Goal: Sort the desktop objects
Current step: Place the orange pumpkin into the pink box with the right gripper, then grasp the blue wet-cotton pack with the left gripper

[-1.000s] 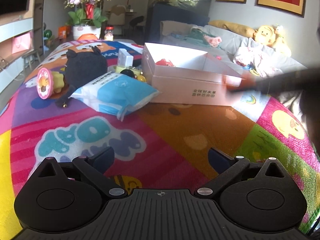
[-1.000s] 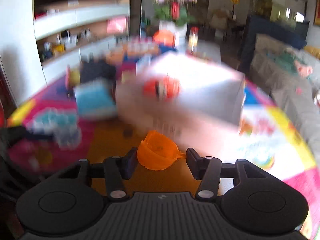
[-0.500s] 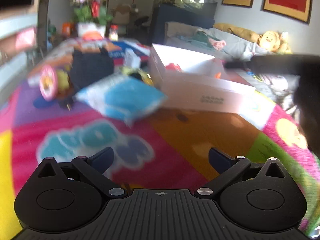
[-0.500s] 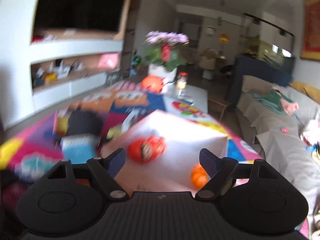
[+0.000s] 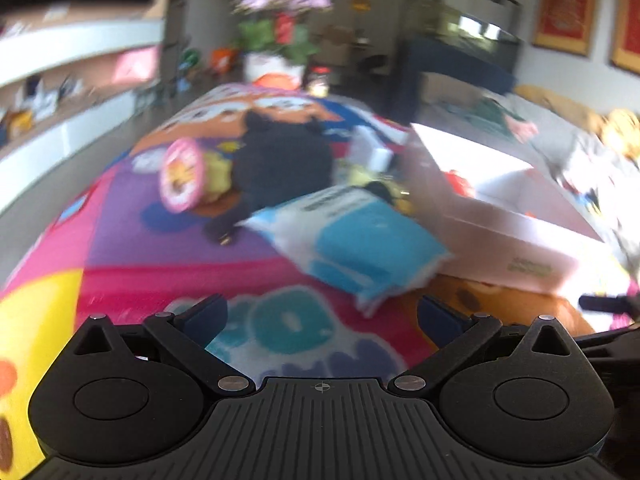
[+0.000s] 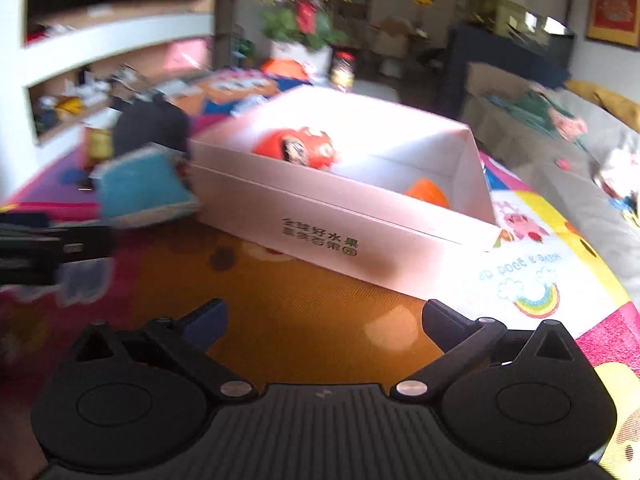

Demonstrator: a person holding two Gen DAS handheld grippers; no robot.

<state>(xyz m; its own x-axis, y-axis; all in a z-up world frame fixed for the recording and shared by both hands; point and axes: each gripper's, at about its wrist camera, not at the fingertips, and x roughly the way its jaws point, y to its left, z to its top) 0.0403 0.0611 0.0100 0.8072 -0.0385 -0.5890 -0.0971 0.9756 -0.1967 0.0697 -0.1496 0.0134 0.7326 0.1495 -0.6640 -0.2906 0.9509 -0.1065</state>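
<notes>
A white cardboard box (image 6: 340, 216) lies on the colourful play mat; inside it are a red toy (image 6: 300, 148) and an orange cup (image 6: 426, 192). The box also shows in the left wrist view (image 5: 512, 240). A blue-and-white pack (image 5: 352, 236) leans against the box's left side, with a black plush toy (image 5: 280, 160) and a pink round toy (image 5: 182, 174) behind it. My left gripper (image 5: 320, 316) is open and empty, low over the mat in front of the pack. My right gripper (image 6: 324, 318) is open and empty, in front of the box.
A small white box (image 5: 372, 152) and yellow items lie between the plush and the box. A flower pot (image 5: 276, 48) stands at the mat's far end. A sofa with soft toys (image 6: 560, 128) runs along the right. Shelving (image 5: 60, 92) lines the left wall.
My right gripper opened, dropped the orange cup into the box and pulled back. My left gripper swung left toward the blue-and-white pack, still open.
</notes>
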